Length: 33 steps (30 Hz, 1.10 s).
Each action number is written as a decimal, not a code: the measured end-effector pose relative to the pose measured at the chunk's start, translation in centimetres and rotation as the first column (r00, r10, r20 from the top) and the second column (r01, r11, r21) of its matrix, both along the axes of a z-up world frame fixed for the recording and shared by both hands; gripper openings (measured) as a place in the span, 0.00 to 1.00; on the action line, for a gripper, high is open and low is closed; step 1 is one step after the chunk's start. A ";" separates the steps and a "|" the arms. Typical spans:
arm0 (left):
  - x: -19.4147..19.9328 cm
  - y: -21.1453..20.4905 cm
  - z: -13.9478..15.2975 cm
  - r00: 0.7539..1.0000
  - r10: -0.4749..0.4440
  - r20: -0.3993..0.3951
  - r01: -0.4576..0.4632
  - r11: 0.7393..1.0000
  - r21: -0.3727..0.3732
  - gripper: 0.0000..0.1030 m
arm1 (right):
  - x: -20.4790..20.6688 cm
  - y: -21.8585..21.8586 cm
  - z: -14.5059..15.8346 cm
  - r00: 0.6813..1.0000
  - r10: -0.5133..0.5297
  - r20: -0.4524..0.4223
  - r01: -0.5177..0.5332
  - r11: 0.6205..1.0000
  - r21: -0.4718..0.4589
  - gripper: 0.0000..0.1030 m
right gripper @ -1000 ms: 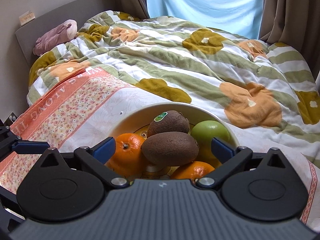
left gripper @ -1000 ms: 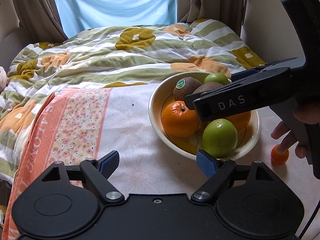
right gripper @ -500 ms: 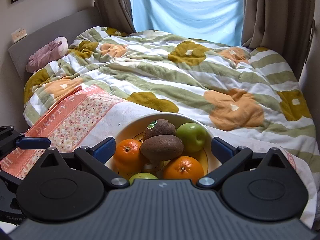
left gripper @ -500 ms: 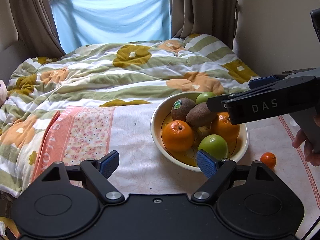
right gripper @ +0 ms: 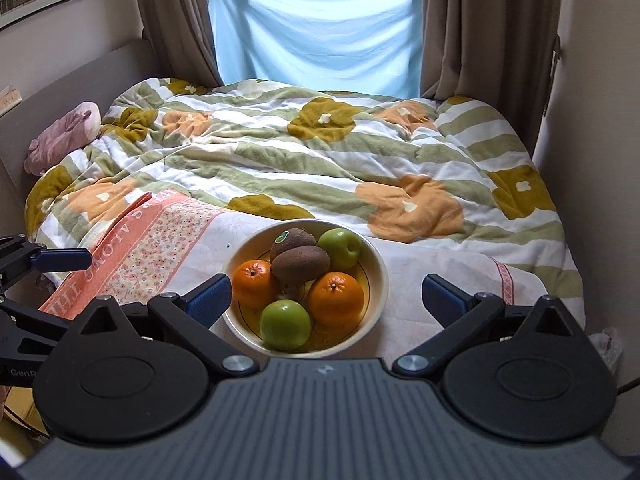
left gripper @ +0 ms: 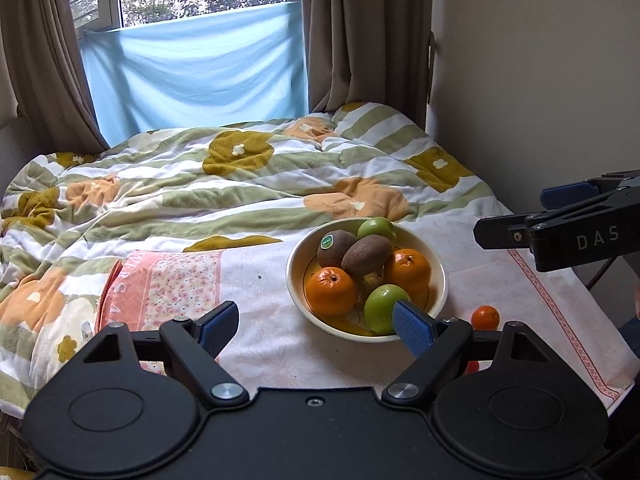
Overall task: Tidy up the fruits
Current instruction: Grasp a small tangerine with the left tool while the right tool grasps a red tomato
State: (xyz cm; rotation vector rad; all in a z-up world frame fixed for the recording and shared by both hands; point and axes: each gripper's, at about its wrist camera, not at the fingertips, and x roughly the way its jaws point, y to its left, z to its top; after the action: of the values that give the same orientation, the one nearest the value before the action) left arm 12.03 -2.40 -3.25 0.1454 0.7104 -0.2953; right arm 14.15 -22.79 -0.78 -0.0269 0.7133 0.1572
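Note:
A cream bowl [left gripper: 440, 276] [right gripper: 378, 276] stands on a pink-bordered cloth and holds two oranges [left gripper: 331, 290] [right gripper: 335, 299], two kiwis [left gripper: 366, 254] [right gripper: 301, 264] and two green apples [left gripper: 382, 307] [right gripper: 285, 325]. A small mandarin [left gripper: 485, 317] lies on the cloth right of the bowl. My left gripper [left gripper: 316, 326] is open and empty, in front of the bowl. My right gripper [right gripper: 326, 294] is open and empty, held back above the bowl's near side; it shows at the right edge of the left wrist view [left gripper: 560, 228].
The cloth [left gripper: 260, 288] lies over a surface at the foot of a bed with a green, orange and white quilt [left gripper: 224, 184]. A pink plush toy [right gripper: 64, 136] lies by the headboard. Curtains and a blue sheet cover the window. A wall stands on the right.
Both grippers have drawn back and up from the bowl, which now looks smaller and farther. The right gripper has left the space over the fruit and moved to the right.

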 end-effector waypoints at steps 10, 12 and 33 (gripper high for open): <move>-1.8 -0.7 -0.9 0.990 -0.136 -0.030 0.136 0.991 -0.013 0.85 | -6.3 -1.3 -1.8 0.987 -0.153 -0.041 0.152 0.988 -0.028 1.00; -1.8 -1.1 -1.6 0.986 -0.160 -0.050 0.159 0.987 -0.006 0.85 | -7.5 -1.6 -2.6 0.982 -0.180 -0.059 0.179 0.984 -0.023 1.00; -0.8 -10.2 -10.4 0.898 -0.381 -0.219 0.394 0.919 0.018 0.85 | -12.2 -3.4 -12.3 0.935 -0.284 -0.213 0.277 0.959 -0.063 1.00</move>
State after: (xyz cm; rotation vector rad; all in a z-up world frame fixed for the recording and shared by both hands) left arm 11.26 -12.59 -13.62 0.3200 0.9019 -0.6804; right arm 1.94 -26.18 -13.12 0.0636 0.9331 -0.1284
